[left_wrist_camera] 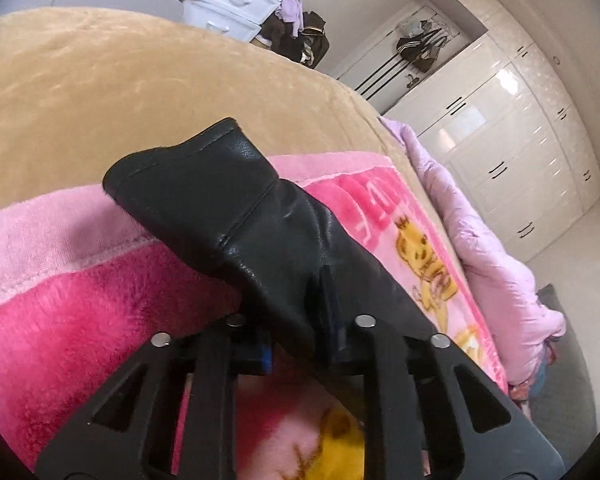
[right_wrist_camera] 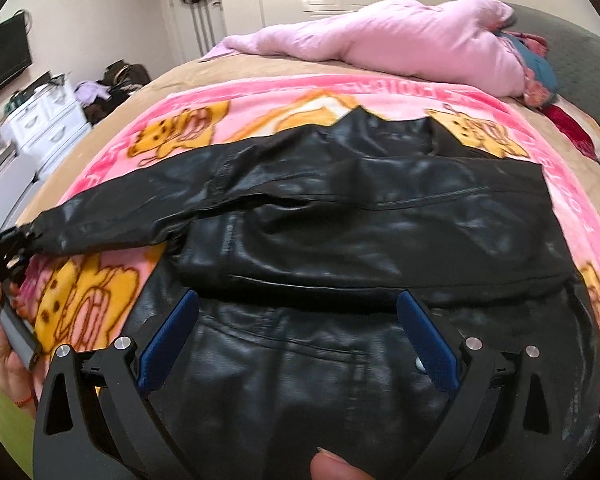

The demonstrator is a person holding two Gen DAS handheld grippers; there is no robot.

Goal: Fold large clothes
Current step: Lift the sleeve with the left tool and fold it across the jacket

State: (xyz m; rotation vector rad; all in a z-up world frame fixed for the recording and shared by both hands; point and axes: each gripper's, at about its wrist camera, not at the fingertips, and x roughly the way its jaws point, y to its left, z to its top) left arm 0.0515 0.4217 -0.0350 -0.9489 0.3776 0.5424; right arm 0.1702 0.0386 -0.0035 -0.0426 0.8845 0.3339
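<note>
A black leather jacket (right_wrist_camera: 360, 220) lies spread on a pink cartoon blanket (right_wrist_camera: 260, 100), with one sleeve stretched out to the left. My left gripper (left_wrist_camera: 300, 320) is shut on that sleeve's cuff end (left_wrist_camera: 220, 200), which sticks out past the fingers over the blanket (left_wrist_camera: 100, 300). In the right wrist view the left gripper (right_wrist_camera: 8, 244) sits at the sleeve tip, held by a hand (right_wrist_camera: 0, 340). My right gripper (right_wrist_camera: 298, 312) hangs open over the jacket's lower body. Its blue pads (right_wrist_camera: 172, 340) stand wide apart with nothing pressed between them.
The blanket lies on a tan bedspread (left_wrist_camera: 120, 80). A bunched pale pink quilt (right_wrist_camera: 400, 36) lies along the far side of the bed. White drawers (right_wrist_camera: 48, 120) and a clothes pile stand to the left, with white wardrobes (left_wrist_camera: 500, 140) beyond the bed.
</note>
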